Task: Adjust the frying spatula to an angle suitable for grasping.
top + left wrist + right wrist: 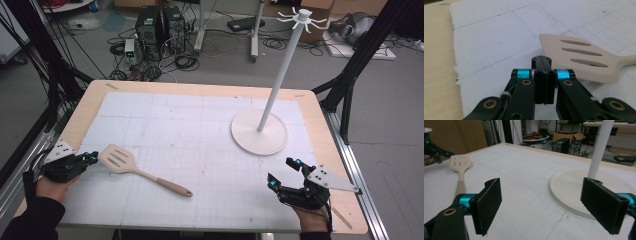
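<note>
White stand (pixel 259 132) with round base and hooked top standing on bench (pixel 320 125) far right; computer towers (pixel 160 25), cables lying on floor behind.

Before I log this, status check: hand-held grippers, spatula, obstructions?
Left hand-held gripper shut, empty, beside spatula blade. Right hand-held gripper open, empty. Spatula flat on table. Nothing blocking.

Two black hand-held grippers, left gripper (pixel 93 158) and right gripper (pixel 283 173), each with cyan bands near the fingertips, brass-coloured pivot screws and flat black felt-like pads (pixel 487 205). Grey three-cornered plate with small holes on top of each. Black cable trailing at 6 o'clock. Black sleeves (pixel 35 217) worn.
</note>
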{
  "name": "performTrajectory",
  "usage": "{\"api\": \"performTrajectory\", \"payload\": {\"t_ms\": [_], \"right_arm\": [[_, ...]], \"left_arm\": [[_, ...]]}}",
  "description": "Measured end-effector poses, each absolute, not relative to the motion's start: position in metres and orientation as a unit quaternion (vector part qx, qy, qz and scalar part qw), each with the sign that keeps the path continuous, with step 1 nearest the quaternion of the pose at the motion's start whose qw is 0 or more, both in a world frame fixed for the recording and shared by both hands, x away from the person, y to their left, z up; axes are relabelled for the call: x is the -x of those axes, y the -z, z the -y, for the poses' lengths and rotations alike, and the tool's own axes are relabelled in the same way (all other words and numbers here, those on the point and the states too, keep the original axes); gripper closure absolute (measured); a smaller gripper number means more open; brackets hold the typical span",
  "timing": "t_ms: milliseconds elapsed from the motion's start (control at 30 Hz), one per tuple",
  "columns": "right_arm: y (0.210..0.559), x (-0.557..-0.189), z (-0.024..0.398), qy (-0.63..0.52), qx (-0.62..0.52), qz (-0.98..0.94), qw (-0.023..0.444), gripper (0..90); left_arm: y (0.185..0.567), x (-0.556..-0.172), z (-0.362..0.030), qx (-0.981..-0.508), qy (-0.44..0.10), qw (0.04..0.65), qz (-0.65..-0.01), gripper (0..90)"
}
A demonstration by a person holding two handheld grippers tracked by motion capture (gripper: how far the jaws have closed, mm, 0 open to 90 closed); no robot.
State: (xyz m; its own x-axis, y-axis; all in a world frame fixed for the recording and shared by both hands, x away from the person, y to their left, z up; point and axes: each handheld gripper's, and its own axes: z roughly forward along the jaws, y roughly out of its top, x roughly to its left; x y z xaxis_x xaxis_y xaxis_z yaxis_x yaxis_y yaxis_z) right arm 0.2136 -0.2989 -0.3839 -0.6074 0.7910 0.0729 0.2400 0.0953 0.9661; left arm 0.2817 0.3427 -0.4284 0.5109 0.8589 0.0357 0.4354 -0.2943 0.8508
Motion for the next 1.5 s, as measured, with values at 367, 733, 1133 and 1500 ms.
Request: {"api": "performTrajectory", "payload": {"t_ms": [367,733,1133,1500], "right_arm": [[0.385,-0.215,0.298,-0.559,-0.367,-0.702,0.246,15.7],[0.385,-0.216,0.299,-0.556,-0.37,-0.703,0.245,15.7],[0.386,-0.217,0.299,-0.555,-0.369,-0.704,0.244,15.7],[0.389,-0.222,0.289,-0.541,-0.352,-0.728,0.232,16.2]], "left_arm": [[0.423,-0.273,-0.308,-0.777,-0.243,0.417,-0.405,89.5],[0.423,-0.266,-0.29,-0.786,-0.219,0.429,-0.387,89.4],[0.423,-0.255,-0.285,-0.797,-0.195,0.433,-0.374,89.4],[0.423,-0.245,-0.271,-0.812,-0.175,0.436,-0.346,89.3]]}}
